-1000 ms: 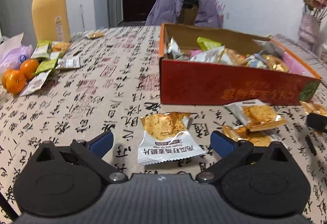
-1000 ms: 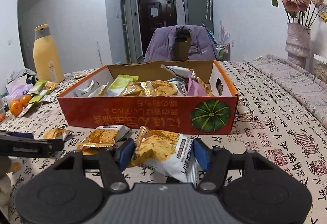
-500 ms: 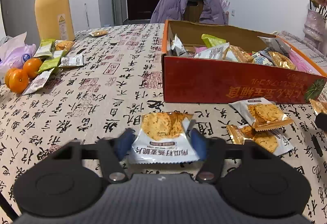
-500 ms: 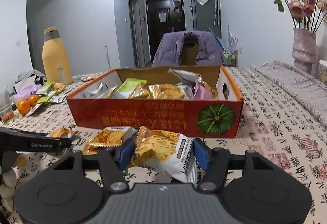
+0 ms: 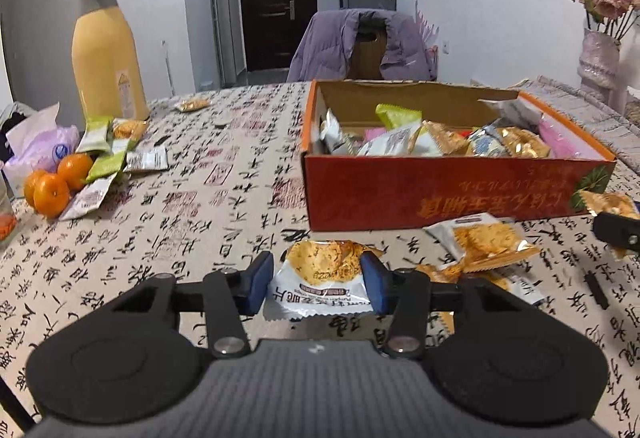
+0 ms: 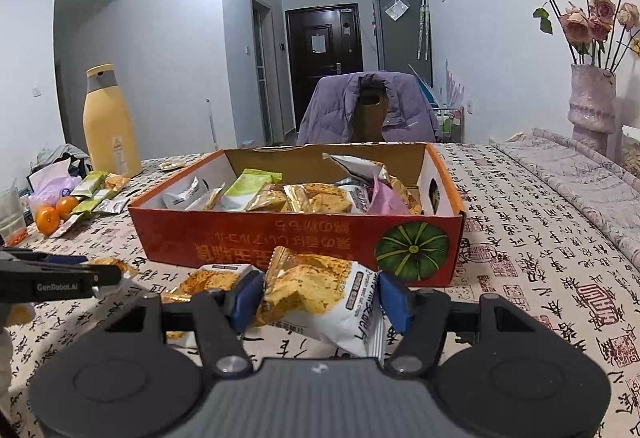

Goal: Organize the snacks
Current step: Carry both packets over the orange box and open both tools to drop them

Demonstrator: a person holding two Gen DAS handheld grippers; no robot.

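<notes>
On a table (image 5: 208, 206) covered in calligraphy-print cloth, the left wrist view takes in, from the left, a cluster of oranges (image 5: 54, 182) beside loose green and white packets, with a tall yellow bottle (image 5: 108, 50) standing behind them. The left gripper (image 5: 320, 278) is closing its jaws on a white snack packet (image 5: 320, 286) (crackers pictured on its upper half), and both blue pads touch its edges. Beyond it stands the red cardboard box (image 5: 440, 194), heaped with wrapped snacks, and two more cracker packets (image 5: 480, 242) lie just in front of the box, to the right.

The right wrist view alone shows the pumpkin printed on the box (image 6: 296, 238) front and the vase of dried roses (image 6: 592, 102) at far right. Here the right gripper (image 6: 320, 298) clamps a crumpled gold-and-white packet (image 6: 320, 298), tilted, near the box's front wall. The left gripper's dark arm (image 6: 60, 278) juts in at the left edge.
</notes>
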